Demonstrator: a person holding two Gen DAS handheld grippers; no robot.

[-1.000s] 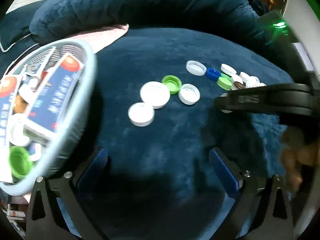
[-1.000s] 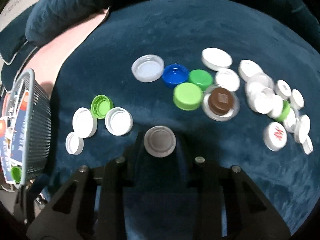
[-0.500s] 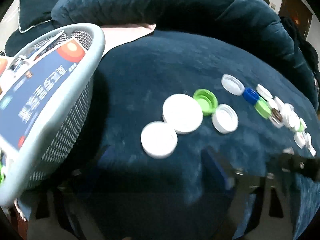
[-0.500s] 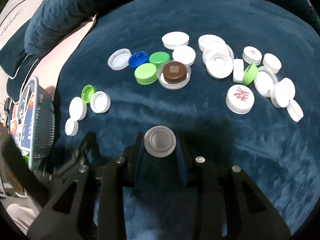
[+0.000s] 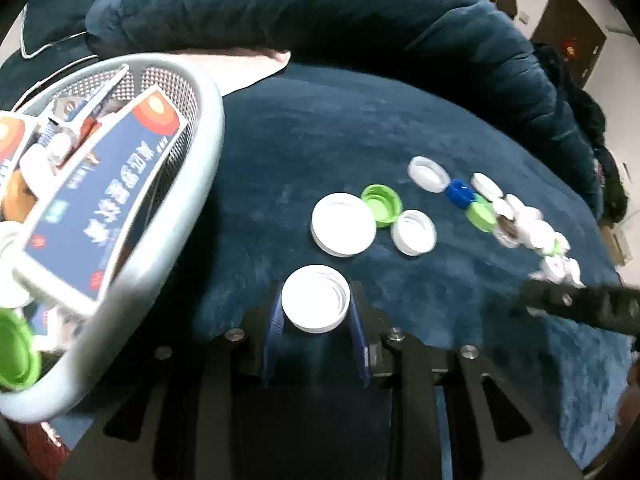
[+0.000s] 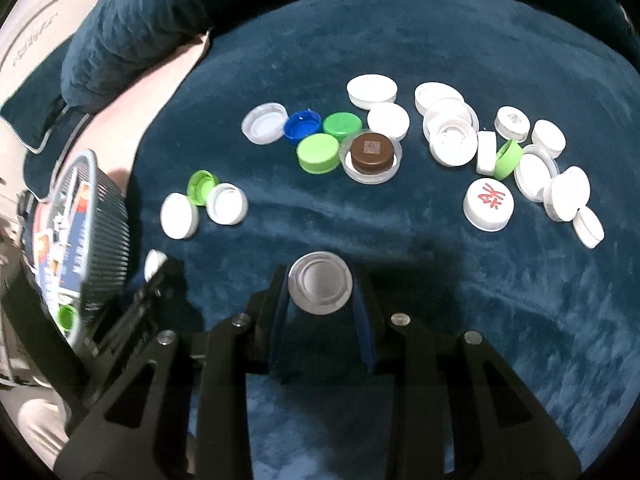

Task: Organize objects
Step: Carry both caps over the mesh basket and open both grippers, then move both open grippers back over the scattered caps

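Caps lie all over a big dark blue plush cushion [image 6: 400, 40], w/ a grey mesh basket [image 5: 188, 184] at its left edge. Basket is full of stuff: a long blue card box [image 5: 104, 200] leaning slanted, its long side running from the far rim down to the near rim, plus a green cap [image 5: 12, 352] at the near end. Big pile of white caps [image 6: 520, 152] sits on the right side. Mid group has a brown cap [image 6: 372, 152] sitting top up in a clear lid. Left group is a wide white cap [image 5: 343, 224], a green open cap [image 5: 382, 204] & a small white one. Left gripper [image 5: 316, 316] pinches a white cap [image 5: 315, 298], open side facing up. Right gripper [image 6: 320, 300] pinches a clear cap [image 6: 320, 288], flat face toward the cam.
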